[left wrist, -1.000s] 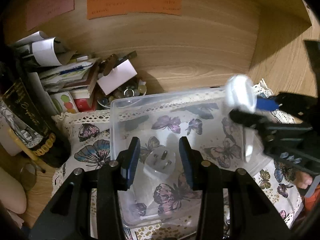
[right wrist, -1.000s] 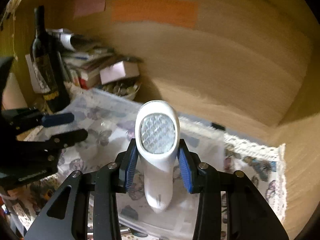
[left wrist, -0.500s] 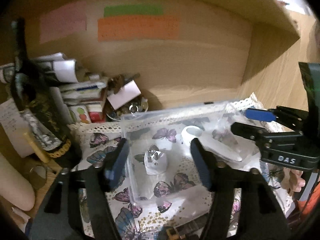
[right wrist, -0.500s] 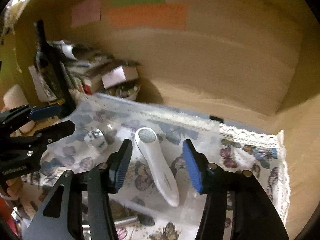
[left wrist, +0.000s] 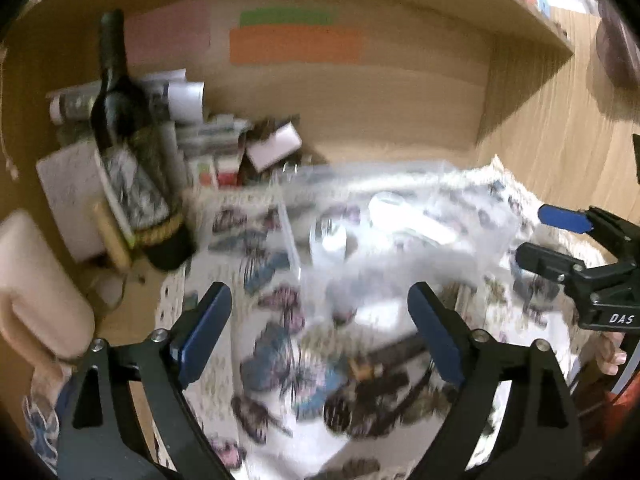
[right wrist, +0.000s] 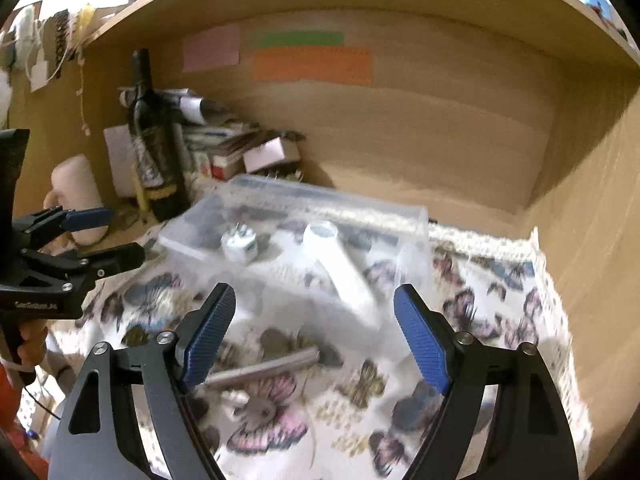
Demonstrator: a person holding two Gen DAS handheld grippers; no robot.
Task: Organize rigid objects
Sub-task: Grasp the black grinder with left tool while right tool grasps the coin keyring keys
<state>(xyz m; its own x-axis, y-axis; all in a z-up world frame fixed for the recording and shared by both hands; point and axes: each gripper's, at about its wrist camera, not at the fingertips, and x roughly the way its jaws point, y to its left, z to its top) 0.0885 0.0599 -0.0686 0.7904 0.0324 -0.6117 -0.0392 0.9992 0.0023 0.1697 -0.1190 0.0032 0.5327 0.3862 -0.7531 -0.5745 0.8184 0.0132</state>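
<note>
Left wrist view: left gripper stood wide apart and held nothing, above the butterfly cloth short of the clear plastic bin. Inside the bin lay a white plug adapter and, beside it, a white handheld device. Blur hid finer detail. A dark bottle stood upright left of the bin. Right gripper showed at the right edge.

Right wrist view: right gripper was likewise spread wide and empty. The device lay slanted in the bin, head toward the back wall; the adapter rested apart from it, prongs up. A metal rod lay on the cloth in front of the bin, near the left pad.

Handling: the rod appeared rigid, smooth and probably slippery; grasp across its mid-length. The device appeared light and stiff; grip its narrow handle.
</note>
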